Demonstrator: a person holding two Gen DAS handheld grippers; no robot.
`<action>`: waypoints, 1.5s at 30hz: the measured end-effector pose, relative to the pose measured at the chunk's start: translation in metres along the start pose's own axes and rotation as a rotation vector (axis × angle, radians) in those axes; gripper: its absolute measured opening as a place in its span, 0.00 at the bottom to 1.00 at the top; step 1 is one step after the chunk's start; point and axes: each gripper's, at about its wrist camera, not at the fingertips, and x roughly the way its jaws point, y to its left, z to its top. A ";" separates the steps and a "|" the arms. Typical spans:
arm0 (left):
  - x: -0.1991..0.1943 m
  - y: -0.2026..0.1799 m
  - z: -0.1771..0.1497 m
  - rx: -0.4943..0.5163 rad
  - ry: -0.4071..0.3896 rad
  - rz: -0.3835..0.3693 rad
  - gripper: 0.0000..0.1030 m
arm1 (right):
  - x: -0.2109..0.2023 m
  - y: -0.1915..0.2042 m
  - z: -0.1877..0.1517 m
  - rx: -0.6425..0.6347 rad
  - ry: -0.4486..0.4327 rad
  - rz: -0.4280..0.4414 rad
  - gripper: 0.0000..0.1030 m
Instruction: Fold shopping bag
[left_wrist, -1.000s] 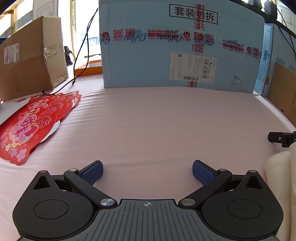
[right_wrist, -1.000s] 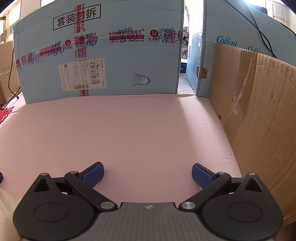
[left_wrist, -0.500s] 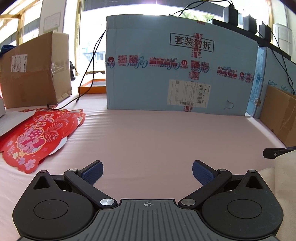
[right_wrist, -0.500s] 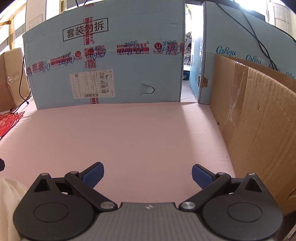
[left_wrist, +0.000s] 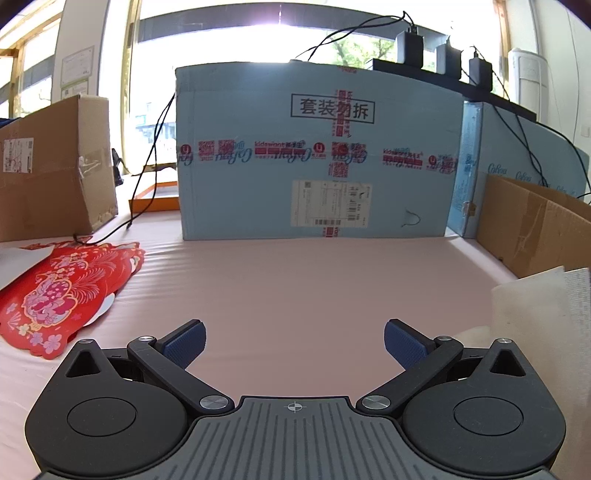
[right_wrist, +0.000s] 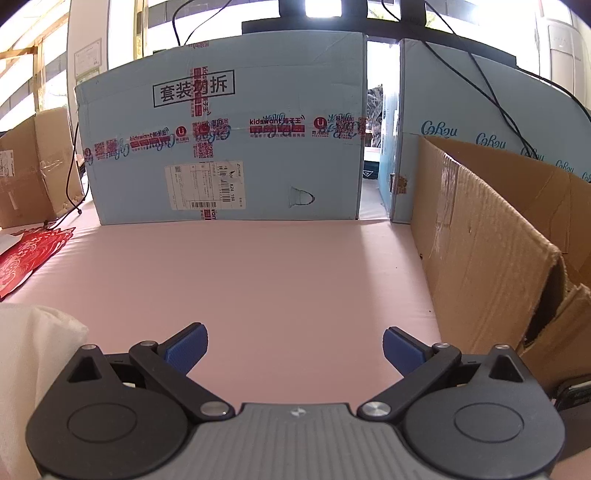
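A cream-white fabric shopping bag shows at the right edge of the left wrist view and at the lower left of the right wrist view; only part of it is visible, between the two grippers. My left gripper is open and empty above the pink table, with the bag to its right. My right gripper is open and empty, with the bag to its left.
A big light-blue carton walls the back of the table. A brown cardboard box lines the right side. Red paper-cut decorations lie at the left, by another brown box and black cables.
Both cameras have tilted up and pulled back, so the room above the blue carton shows. More of the white bag has come into both views. Both grippers stay open.
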 end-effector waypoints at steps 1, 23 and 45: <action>-0.004 -0.002 0.001 0.001 -0.008 -0.023 1.00 | -0.004 0.000 -0.001 -0.002 -0.005 0.000 0.99; -0.007 -0.086 0.001 0.159 0.108 -0.346 1.00 | -0.078 -0.018 -0.057 -0.087 0.033 0.044 0.95; 0.047 -0.059 0.004 0.084 0.261 -0.435 0.31 | -0.052 -0.008 -0.061 -0.042 0.145 0.293 0.95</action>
